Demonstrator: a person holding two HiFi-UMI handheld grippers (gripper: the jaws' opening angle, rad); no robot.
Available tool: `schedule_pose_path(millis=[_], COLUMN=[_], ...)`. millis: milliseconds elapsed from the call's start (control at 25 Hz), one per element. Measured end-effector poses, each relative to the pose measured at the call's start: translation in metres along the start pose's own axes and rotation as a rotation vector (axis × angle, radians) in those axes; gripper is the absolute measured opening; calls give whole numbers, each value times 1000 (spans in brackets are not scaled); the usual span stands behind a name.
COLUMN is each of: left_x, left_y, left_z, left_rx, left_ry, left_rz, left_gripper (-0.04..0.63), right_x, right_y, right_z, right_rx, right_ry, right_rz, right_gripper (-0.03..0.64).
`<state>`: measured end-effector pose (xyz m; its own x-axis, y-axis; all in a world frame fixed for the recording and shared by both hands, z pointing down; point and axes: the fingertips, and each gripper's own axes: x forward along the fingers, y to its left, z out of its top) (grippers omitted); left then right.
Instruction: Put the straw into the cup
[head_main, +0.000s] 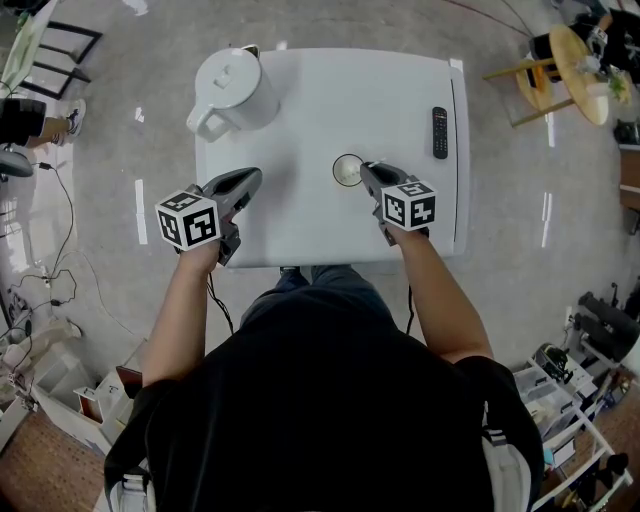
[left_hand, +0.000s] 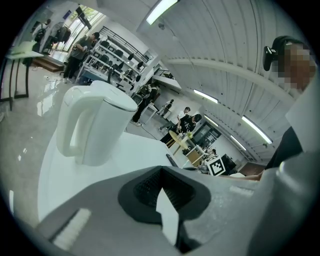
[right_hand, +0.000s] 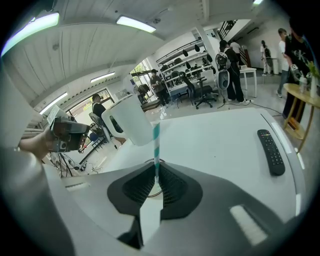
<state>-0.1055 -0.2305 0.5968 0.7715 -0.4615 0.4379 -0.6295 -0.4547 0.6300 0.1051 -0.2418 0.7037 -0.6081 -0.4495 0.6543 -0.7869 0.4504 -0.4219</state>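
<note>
White surface (head_main: 330, 100) holds a cup (head_main: 347, 171). Right tool (right_hand: 156, 176) pinches the striped straw (right_hand: 156, 142) upright at the cup. Left tool (left_hand: 161, 175) is closed, empty.

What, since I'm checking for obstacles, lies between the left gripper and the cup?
Nothing: in the head view, only bare white table separates the left gripper from the cup.

cup (right_hand: 157, 188): mostly hidden by right tool (right_hand: 156, 170) | straw (right_hand: 156, 142): lower end hidden
</note>
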Motion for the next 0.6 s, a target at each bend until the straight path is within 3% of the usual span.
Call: schedule_pose_path(millis=[600], left_x=[2], left_y=[0], left_z=[1], left_rx=[0], left_ry=[1], left_rz=[-10], left_gripper=[2], right_x=[5], right_y=[-2], right_z=[2], right_rx=[3], right_ry=[-8], right_rz=[-8], right_gripper=[57])
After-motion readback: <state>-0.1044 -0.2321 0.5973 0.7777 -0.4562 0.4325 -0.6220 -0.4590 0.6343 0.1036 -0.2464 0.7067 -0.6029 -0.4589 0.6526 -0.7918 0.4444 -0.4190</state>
